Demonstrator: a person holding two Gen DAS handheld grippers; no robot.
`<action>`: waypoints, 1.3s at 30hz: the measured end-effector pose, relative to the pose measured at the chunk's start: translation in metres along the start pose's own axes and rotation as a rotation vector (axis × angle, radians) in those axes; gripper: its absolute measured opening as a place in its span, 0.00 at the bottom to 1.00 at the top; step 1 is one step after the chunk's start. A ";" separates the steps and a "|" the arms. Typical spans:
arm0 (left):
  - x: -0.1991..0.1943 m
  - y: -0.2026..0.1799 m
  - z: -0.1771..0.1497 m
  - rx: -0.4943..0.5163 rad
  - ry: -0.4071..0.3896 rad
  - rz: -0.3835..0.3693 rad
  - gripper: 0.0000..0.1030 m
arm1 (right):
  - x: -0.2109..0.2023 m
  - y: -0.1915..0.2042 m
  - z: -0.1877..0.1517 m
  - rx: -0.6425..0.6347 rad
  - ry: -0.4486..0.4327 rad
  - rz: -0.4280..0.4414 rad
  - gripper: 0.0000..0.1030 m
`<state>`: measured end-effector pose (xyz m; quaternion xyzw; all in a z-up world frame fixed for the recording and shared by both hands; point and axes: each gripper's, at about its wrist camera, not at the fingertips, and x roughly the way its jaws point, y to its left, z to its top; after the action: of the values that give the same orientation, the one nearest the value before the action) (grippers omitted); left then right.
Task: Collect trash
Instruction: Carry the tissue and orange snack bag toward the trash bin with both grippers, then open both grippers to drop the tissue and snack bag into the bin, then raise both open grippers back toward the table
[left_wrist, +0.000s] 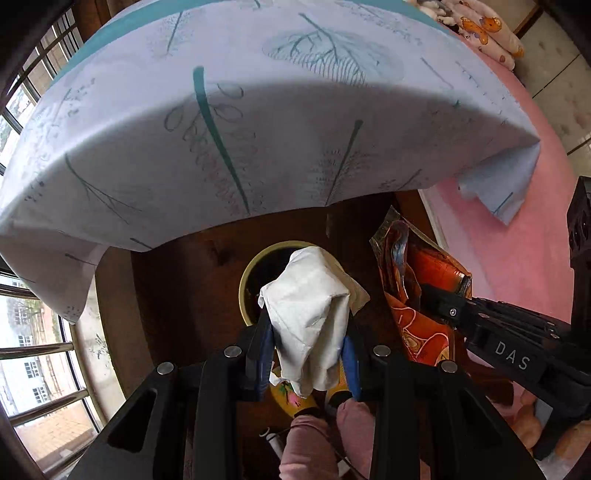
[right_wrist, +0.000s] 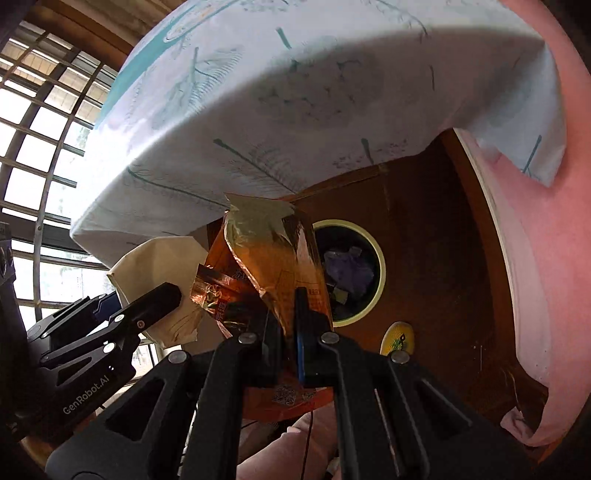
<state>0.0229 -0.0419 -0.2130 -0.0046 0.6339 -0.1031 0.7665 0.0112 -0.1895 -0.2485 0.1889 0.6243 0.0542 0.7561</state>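
My left gripper (left_wrist: 308, 347) is shut on a crumpled white tissue (left_wrist: 310, 317) and holds it above the round yellow-rimmed trash bin (left_wrist: 245, 284) on the dark wooden floor. My right gripper (right_wrist: 290, 332) is shut on an orange foil snack wrapper (right_wrist: 273, 254), held up to the left of the bin's rim (right_wrist: 380, 266). The bin holds several scraps. The wrapper also shows in the left wrist view (left_wrist: 413, 295), with the right gripper's body at the right. The tissue shows in the right wrist view (right_wrist: 162, 266), with the left gripper beside it.
A bed with a white leaf-print sheet (left_wrist: 258, 129) overhangs the floor just beyond the bin. A pink blanket (left_wrist: 517, 229) hangs at the right. Barred windows (left_wrist: 33, 350) are at the left. A yellow slipper (right_wrist: 398, 338) lies near the bin.
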 end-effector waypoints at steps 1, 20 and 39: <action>0.015 0.000 0.000 -0.002 0.005 0.006 0.30 | 0.016 -0.008 0.001 0.018 0.007 0.001 0.03; 0.238 0.026 -0.018 -0.027 0.046 0.096 0.37 | 0.254 -0.109 -0.006 0.136 0.073 -0.029 0.04; 0.220 0.038 -0.028 -0.071 0.029 0.156 0.82 | 0.254 -0.113 -0.014 0.046 0.094 -0.045 0.48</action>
<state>0.0404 -0.0370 -0.4374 0.0192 0.6468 -0.0208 0.7621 0.0347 -0.2103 -0.5250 0.1893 0.6642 0.0316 0.7225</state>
